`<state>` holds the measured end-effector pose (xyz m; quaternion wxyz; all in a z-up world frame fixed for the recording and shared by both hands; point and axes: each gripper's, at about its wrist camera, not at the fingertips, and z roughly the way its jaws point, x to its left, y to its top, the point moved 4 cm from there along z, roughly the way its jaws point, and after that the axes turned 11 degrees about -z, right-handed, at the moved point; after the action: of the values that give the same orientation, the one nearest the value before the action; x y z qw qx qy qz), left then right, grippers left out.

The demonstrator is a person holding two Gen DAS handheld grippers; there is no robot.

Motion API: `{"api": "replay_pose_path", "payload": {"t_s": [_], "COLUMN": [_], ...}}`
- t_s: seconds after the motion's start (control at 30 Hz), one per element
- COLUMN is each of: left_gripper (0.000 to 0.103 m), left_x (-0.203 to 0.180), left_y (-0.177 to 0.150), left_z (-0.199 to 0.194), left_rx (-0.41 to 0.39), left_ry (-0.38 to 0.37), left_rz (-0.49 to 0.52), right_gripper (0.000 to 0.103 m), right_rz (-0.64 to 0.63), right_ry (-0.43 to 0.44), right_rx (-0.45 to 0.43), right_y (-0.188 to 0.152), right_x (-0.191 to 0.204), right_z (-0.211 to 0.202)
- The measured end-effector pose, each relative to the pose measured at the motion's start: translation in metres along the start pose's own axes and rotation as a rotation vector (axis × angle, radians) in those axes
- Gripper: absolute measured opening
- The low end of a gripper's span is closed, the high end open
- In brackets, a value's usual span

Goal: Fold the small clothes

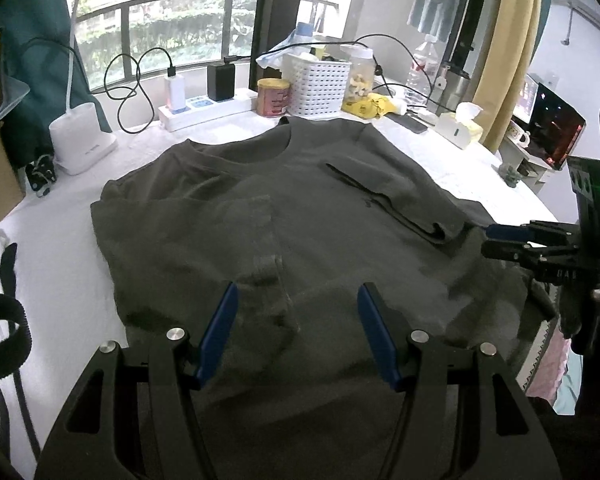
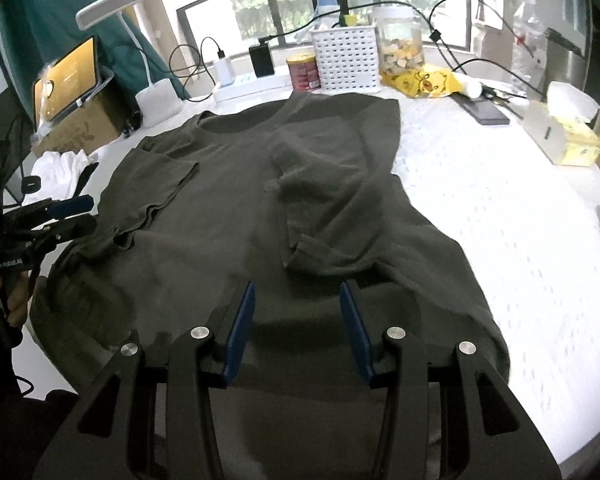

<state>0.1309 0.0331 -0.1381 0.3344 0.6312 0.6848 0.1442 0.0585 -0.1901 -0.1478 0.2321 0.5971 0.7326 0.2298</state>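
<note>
My left gripper (image 1: 296, 296) hangs over the near hem of the shirt (image 1: 284, 216) with its jaws spread wide and nothing between them. My right gripper (image 2: 298, 296) does the same a little way along the hem. The dark shirt lies flat on the white table (image 2: 500, 208), collar toward the basket (image 2: 346, 58), both sleeves folded in over the chest.

Left tongs (image 1: 296, 300) and right tongs (image 2: 297, 300) gape (both empty).
</note>
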Motion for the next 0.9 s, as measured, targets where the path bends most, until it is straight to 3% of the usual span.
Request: {"api": "replay_pose_path", "payload": {"t_s": [0.4, 0.63, 0.9], "left_gripper": [0.062, 0.062, 0.062], "left_x": [-0.017, -0.030, -0.036], "left_y": [-0.029, -0.049, -0.065], "left_z": [-0.024, -0.025, -0.024], "left_rx": [-0.033, -0.026, -0.012], "left_ry": [-0.001, -0.010, -0.003], "left_rz": [0.014, 0.030, 0.048], "right_gripper": [0.047, 0.047, 0.047], "right_rz": [0.019, 0.081, 0.121], "right_ry": [-0.066, -0.140, -0.169], "right_rx": [-0.052, -0.052, -0.037], "right_y": [-0.032, -0.071, -0.108], "right_x": [-0.007, -0.031, -0.041], "right_z": [-0.042, -0.067, -0.084]}}
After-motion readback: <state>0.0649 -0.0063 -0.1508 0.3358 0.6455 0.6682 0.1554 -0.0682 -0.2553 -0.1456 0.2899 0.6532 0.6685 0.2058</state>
